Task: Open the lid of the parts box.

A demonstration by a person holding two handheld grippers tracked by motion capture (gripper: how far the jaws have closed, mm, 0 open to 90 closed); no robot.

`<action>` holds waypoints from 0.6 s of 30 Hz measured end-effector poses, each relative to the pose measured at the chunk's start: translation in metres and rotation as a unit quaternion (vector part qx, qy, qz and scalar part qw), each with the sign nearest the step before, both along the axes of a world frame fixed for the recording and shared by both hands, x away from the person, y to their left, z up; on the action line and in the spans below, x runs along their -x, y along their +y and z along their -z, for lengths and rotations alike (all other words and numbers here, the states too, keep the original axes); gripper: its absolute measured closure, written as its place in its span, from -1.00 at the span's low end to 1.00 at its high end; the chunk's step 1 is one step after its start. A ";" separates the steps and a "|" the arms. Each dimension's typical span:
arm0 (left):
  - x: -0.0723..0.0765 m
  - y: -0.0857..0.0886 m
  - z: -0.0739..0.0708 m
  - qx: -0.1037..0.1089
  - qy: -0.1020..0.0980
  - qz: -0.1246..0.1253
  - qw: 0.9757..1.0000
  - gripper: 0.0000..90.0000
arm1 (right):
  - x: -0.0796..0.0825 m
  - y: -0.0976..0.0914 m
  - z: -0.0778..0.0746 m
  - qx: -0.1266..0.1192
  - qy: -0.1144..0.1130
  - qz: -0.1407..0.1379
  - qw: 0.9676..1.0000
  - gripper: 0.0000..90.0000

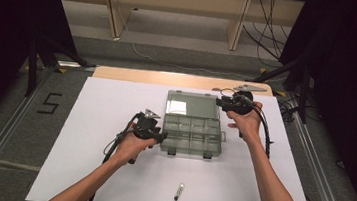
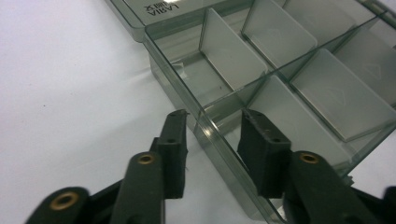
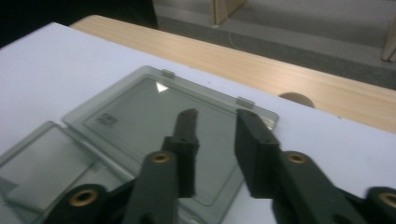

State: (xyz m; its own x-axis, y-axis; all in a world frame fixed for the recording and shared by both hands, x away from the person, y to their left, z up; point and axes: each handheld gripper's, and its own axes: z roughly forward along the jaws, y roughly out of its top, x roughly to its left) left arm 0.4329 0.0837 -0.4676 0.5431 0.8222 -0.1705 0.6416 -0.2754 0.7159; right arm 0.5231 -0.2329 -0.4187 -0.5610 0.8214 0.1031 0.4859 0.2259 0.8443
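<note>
Two tongs work an opened compartment box. The left tongs [image 2: 212,128], partly open, straddle the box's left side wall near its front corner, one pad outside and one inside the first compartment, neither pressing on the wall. The right tongs [image 3: 215,123], also partly open and holding nothing, hover over the right part of the lid [image 3: 154,123], which lies folded back flat on the worktop.

The smoky clear plastic compartment box [image 1: 192,136] sits near the middle of the white worktop [image 1: 99,117], its lid towards the far edge and two latches at the front. Its compartments look empty, so it should be light and apt to slide on the smooth sheet. The thin walls are stiff but probably brittle and slick; a grip on a rim or on the lid's free edge, with the base steadied, seems safest. A small pen-like tube [image 1: 178,191] lies near the worktop's front edge, well apart from the box.
</note>
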 end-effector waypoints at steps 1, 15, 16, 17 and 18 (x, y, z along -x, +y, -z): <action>0.000 0.001 -0.002 0.009 0.003 -0.001 1.000 0.18 | 0.004 0.002 -0.002 -0.006 -0.001 -0.005 1.000 0.30; 0.012 0.031 -0.025 0.057 -0.033 -0.012 0.998 -0.33 | 0.053 0.040 -0.027 0.067 -0.006 -0.106 0.992 -0.22; 0.014 0.032 -0.025 0.064 -0.036 -0.018 0.997 -0.34 | 0.056 0.043 -0.028 0.073 -0.007 -0.111 0.991 -0.24; 0.015 0.035 -0.026 0.060 -0.035 -0.014 0.998 -0.35 | 0.060 0.045 -0.030 0.074 -0.004 -0.114 0.991 -0.26; 0.017 0.035 -0.026 0.065 -0.032 -0.016 0.997 -0.36 | 0.064 0.047 -0.031 0.080 -0.003 -0.114 0.990 -0.27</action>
